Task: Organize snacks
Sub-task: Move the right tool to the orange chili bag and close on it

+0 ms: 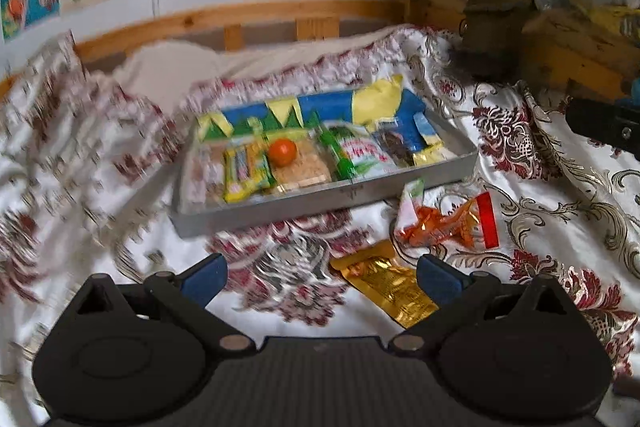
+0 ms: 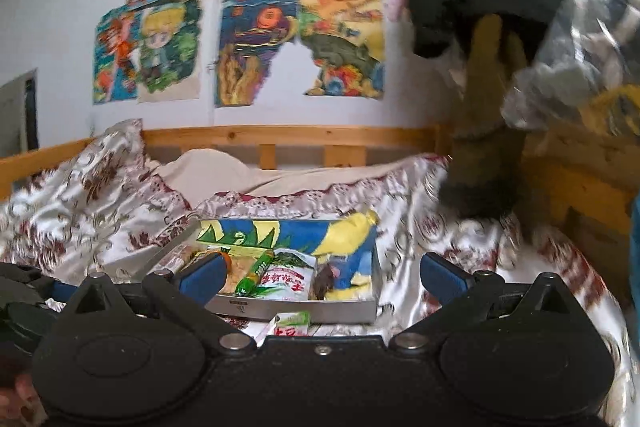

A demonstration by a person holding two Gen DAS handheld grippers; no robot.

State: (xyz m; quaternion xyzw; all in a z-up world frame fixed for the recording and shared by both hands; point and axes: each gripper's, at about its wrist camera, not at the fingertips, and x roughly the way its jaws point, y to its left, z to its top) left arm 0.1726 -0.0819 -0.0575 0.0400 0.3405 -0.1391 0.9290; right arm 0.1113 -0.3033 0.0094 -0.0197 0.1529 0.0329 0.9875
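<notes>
Both hand-held grippers empty, jaws spread wide. Left hand-held gripper (image 1: 322,277) hovers over the bed (image 1: 560,195), aimed at the loose snacks. Right hand-held gripper (image 2: 322,277) sits higher, facing the tray (image 2: 296,311); its black body also pokes into the left view from the right.

Tray sits mid-bed, toward the headboard rail, already mostly full: yellow pack (image 1: 246,171), orange ball (image 1: 282,150) on top of a noodle pack (image 1: 304,169), green stick (image 1: 340,155), white-red bag (image 1: 366,157), dark pack (image 1: 394,147), big blue-yellow bag (image 1: 372,103) along the far wall.

Still out on the bedspread, just in front of the tray's near right corner: white carton (image 1: 410,203), orange wrapper (image 1: 452,223) touching it, gold pouch (image 1: 388,289) nearest the left jaws.

Judged risks:
- Gold pouch lies flat on soft satin: fingers likely pinch fabric along with the foil, or the foil slips out.
- Carton and orange wrapper touch, so grabbing one may drag the other.
- Orange ball may roll if the tray gets bumped; the soft bedding gives it no firm base.
- Little free tray space, so a drop-in may slide over the low wall.
- Frames are motion-blurred, so labels are unreadable.
</notes>
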